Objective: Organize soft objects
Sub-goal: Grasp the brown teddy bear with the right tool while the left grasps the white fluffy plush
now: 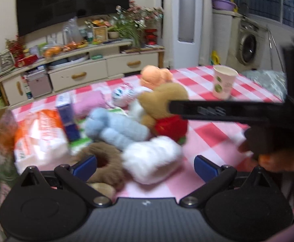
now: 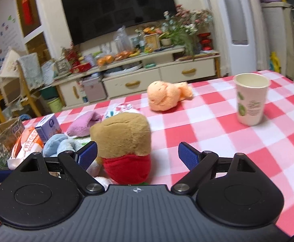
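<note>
A heap of soft toys lies on the pink checked tablecloth point(image 1: 207, 133). In the left wrist view my left gripper point(image 1: 145, 166) is open just before a white fluffy toy point(image 1: 153, 157) and a brown ring-shaped plush point(image 1: 104, 161); a light blue plush point(image 1: 114, 129) lies behind them. The tan bear with a red bottom point(image 2: 124, 141) sits between the blue pads of my open right gripper point(image 2: 138, 155), untouched on the right side. That bear point(image 1: 163, 104) shows in the left view too, partly behind the right gripper's black finger point(image 1: 217, 109). An orange plush point(image 2: 165, 96) lies farther back.
A paper cup point(image 2: 249, 98) stands at the right on the table. A pink cloth point(image 2: 84, 125), a small blue carton point(image 2: 48, 129) and an orange-and-white packet point(image 1: 40, 139) lie at the left. A TV cabinet point(image 2: 147, 74) stands beyond the table's far edge.
</note>
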Tool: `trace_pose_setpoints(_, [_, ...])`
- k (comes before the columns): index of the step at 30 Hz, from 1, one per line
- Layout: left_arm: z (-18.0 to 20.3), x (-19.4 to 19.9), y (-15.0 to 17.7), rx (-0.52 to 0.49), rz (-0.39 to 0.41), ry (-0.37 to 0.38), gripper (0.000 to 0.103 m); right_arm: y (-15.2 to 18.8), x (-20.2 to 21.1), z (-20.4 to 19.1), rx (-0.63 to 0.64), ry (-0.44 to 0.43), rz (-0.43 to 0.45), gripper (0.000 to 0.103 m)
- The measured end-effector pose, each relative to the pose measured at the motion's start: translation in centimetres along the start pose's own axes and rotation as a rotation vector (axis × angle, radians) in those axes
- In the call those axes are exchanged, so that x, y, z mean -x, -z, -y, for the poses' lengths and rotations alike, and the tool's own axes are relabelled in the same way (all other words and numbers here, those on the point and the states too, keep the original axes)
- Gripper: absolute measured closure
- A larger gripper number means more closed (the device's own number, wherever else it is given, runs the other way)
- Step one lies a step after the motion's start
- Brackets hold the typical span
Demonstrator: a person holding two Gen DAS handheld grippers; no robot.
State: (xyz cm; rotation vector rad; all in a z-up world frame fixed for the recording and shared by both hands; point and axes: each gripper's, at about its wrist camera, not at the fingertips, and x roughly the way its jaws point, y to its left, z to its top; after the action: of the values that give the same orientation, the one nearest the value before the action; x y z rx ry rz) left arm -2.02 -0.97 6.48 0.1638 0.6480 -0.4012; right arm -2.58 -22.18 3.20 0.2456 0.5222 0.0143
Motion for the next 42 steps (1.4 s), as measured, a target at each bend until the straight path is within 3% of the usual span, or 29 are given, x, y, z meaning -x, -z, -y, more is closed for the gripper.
trace_pose_setpoints(5, [2.1,-1.6,0.8,-0.031,-0.029,0.021,0.004,-0.4,-2.0,0.2,0.016,-0.041,-0.034,0.000])
trace_pose_setpoints(22, [3.3,-5.2,1.0,0.020,-0.044,0.022,0.006,-0.8,-3.9,0.5,-0.015,-0.174,-0.122,0.000])
trace_pose_setpoints(25, [3.4,-5.5,1.0,0.013,-0.049,0.018,0.013,-0.8,-3.8,0.4,-0.004,-0.141,-0.120,0.000])
trace_pose_setpoints(27, [3.6,-5.8,0.8,0.003,-0.056,0.009,0.023,-0.9,-3.8,0.6,-0.019,-0.136,-0.118,0.001])
trace_pose_setpoints(33, [2.9,-6.1,0.8,0.029,-0.077,0.012,0.032,-0.9,-3.7,0.8,-0.047,-0.132,-0.108,0.012])
trace_pose_setpoints(42, [2.0,-5.7,0.8,0.066,-0.067,0.038,0.048,-0.6,-3.6,1.0,-0.069,-0.127,-0.098,0.016])
